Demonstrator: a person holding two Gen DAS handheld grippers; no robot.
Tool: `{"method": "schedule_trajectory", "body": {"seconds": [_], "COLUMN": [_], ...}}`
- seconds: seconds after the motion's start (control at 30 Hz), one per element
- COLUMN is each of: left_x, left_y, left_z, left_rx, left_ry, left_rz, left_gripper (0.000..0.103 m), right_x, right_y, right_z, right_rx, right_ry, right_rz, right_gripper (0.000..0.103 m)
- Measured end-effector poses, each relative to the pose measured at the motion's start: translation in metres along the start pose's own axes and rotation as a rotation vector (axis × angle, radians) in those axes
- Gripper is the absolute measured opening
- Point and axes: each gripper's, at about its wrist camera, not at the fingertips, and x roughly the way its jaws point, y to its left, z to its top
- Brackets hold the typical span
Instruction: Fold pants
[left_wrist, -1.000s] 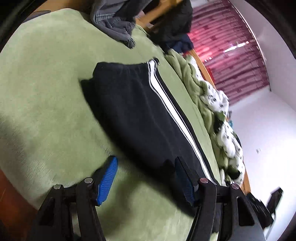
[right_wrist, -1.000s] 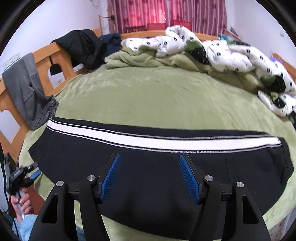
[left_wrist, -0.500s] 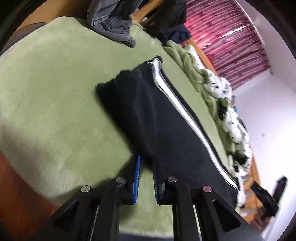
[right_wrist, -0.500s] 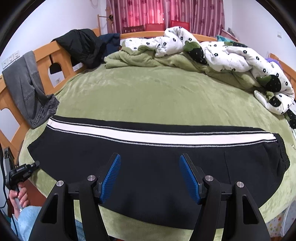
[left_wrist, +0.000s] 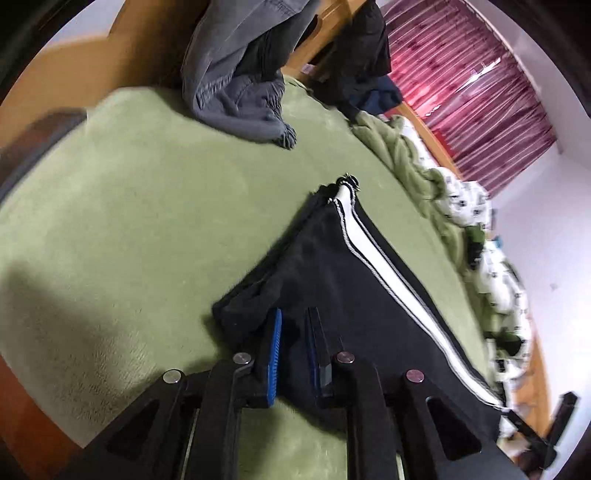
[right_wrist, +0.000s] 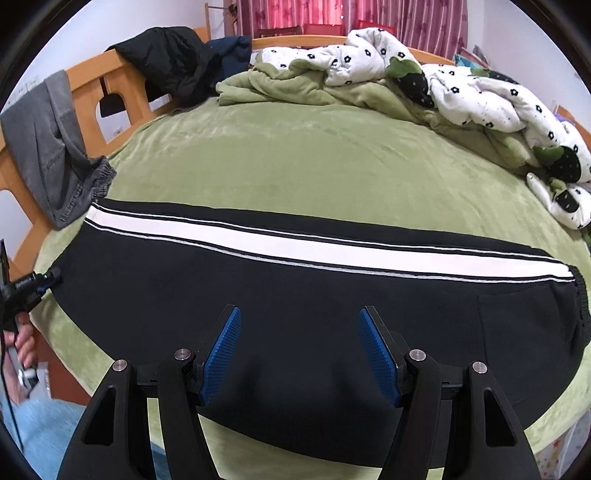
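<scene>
Black pants (right_wrist: 295, 306) with a white side stripe (right_wrist: 295, 247) lie flat across the near side of the green bed (right_wrist: 314, 166), waistband at the right. In the left wrist view my left gripper (left_wrist: 295, 332) is shut on the near corner of the leg hem, and the pants (left_wrist: 362, 288) rise there into a lifted fold. The same gripper (right_wrist: 37, 286) shows at the far left of the right wrist view, with a hand (right_wrist: 22, 343) below it. My right gripper (right_wrist: 299, 332) hovers open over the middle of the pants, nothing between its pads.
Grey trousers (right_wrist: 48, 147) and a dark jacket (right_wrist: 173, 59) hang over the wooden headboard (right_wrist: 122, 77) at the left. A bunched green blanket and a white flowered quilt (right_wrist: 461, 85) fill the far side. Bare green bed (left_wrist: 129, 221) stretches beyond the hem.
My left gripper has gone from open to shut on the hem corner and has drawn it up and inward, so the hem now slants. The right gripper has sunk slightly toward the pants.
</scene>
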Motion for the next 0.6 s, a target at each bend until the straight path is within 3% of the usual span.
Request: {"method": "schedule_trajectory", "body": {"seconds": [0.13,0.23,0.3,0.47,0.53,0.6], "left_x": [-0.012,-0.007,0.003,0.034,0.057,0.085], "left_y": [-0.028,-0.048,-0.065,-0.104,-0.111,-0.111], "left_z": [0.0,0.019,0.035,0.062,0.077,0.09], "left_rx": [0.133,0.15,0.183,0.322,0.335,0.33], "left_ry": [-0.037,-0.027,-0.007,-0.03,-0.038,0.003], "left_rz": [0.045,-0.006,-0.008,0.072,0.116,0.147], "left_gripper": [0.017,0.025,0.048,0.05,0.05,0.052], "right_x": [0.016,0.02,0.019,0.036,0.045,0.052], "right_y": [-0.014,-0.016,-0.021,-0.055,-0.074,-0.09], "right_z": [0.003,0.016,0.025,0.036,0.031,0.02], "right_rx": [0.052,0.022,-0.031,-0.044,0.003,0.026], "right_ry": [0.055,0.03,-0.03,-0.02,0.015,0.044], "right_rz": [0.006,-0.062,-0.128,-0.206,-0.213,-0.217], "right_gripper": [0.065,0.065,0.065,0.065,0.065,0.065]}}
